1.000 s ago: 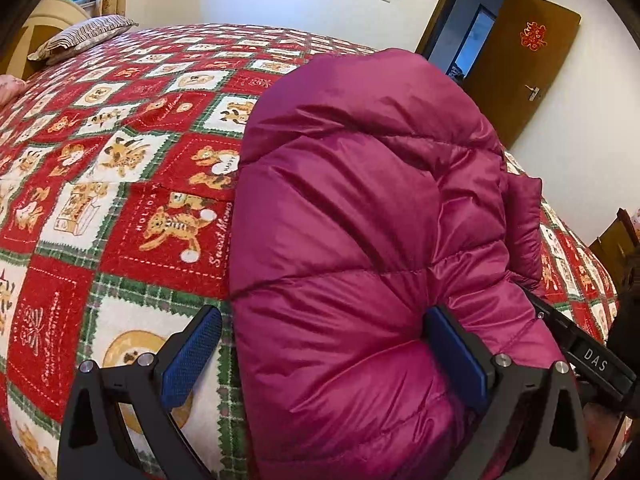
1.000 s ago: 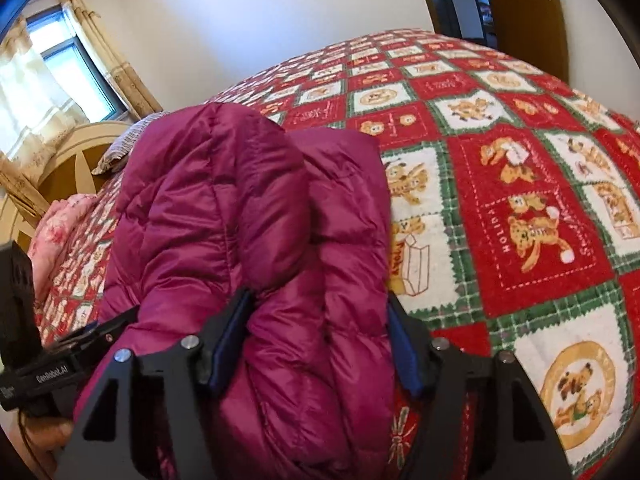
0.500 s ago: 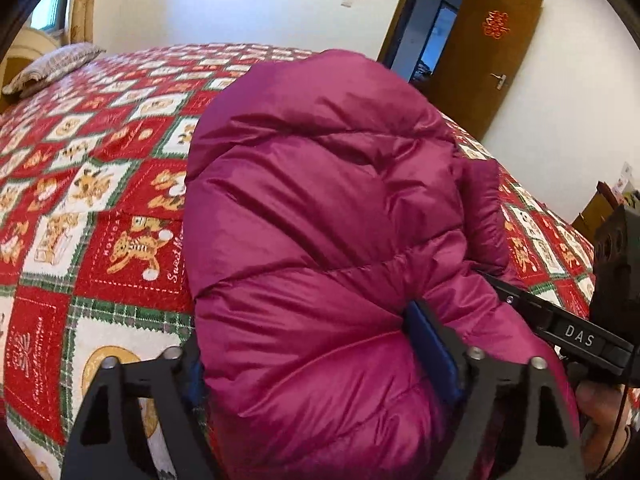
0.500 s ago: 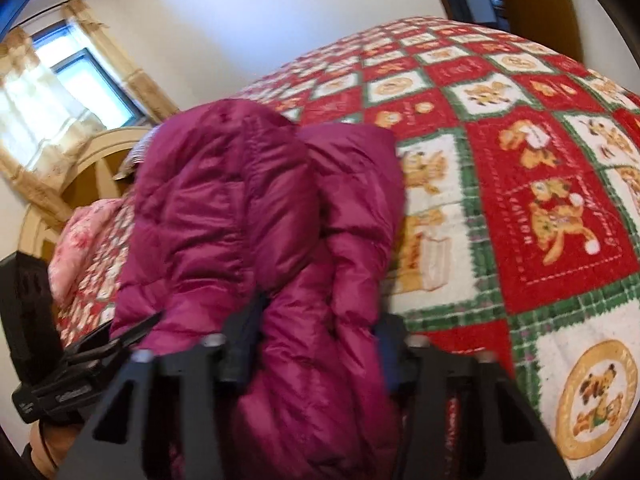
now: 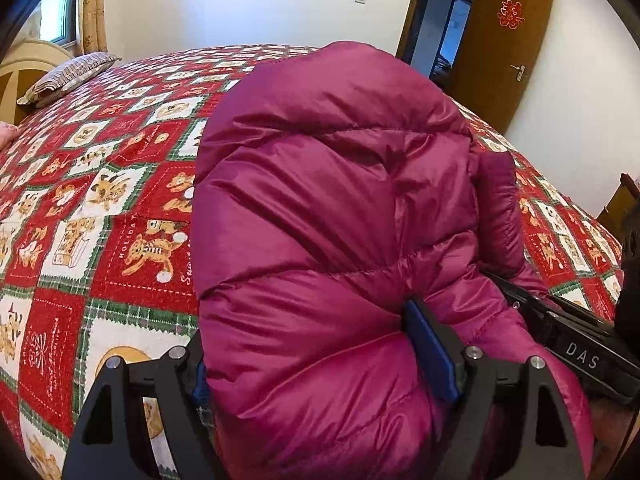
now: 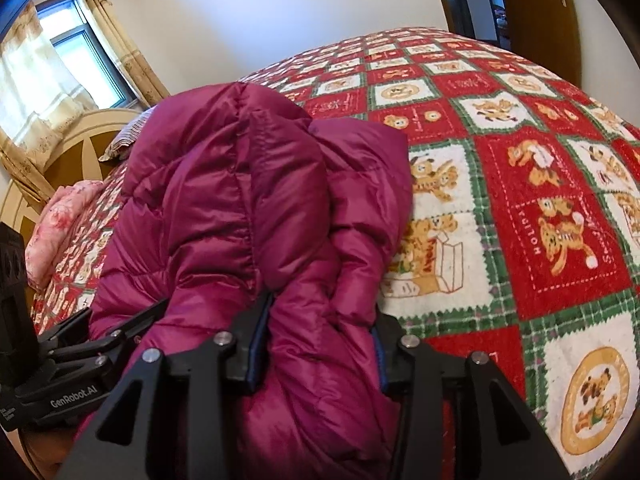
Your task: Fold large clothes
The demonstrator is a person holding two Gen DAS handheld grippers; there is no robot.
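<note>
1. Far left we see a window (image 6: 68, 60) with curtains (image 6: 120, 64), a headboard (image 6: 72, 152), a striped pillow (image 5: 68, 78) and a pink quilt (image 6: 60, 224) at the bed's head.
2. The bed (image 5: 100, 184) wears a red-green checked cover with bear prints.
3. The jacket (image 5: 332, 220), magenta and puffy, lies bundled on the bed, at the near edge, between both tools.
4. Left hand-held gripper (image 5: 320, 364): pads pinch the jacket's bulky near fold from both sides; the blue right pad (image 5: 430, 348) digs into the fabric, the left pad is mostly hidden behind the bulge.
5. Right hand-held gripper (image 6: 316, 344): jaws are opening slightly, yet both pads still press into a narrower fold of the jacket held between them.
6. In the right wrist view the left tool shows at lower left, just beside the jacket; in the left wrist view the right tool shows at lower right, touching the jacket's edge.
7. Far right we see a brown door (image 5: 500, 52) standing ajar, with a red sticker (image 5: 510, 14) on it.
</note>
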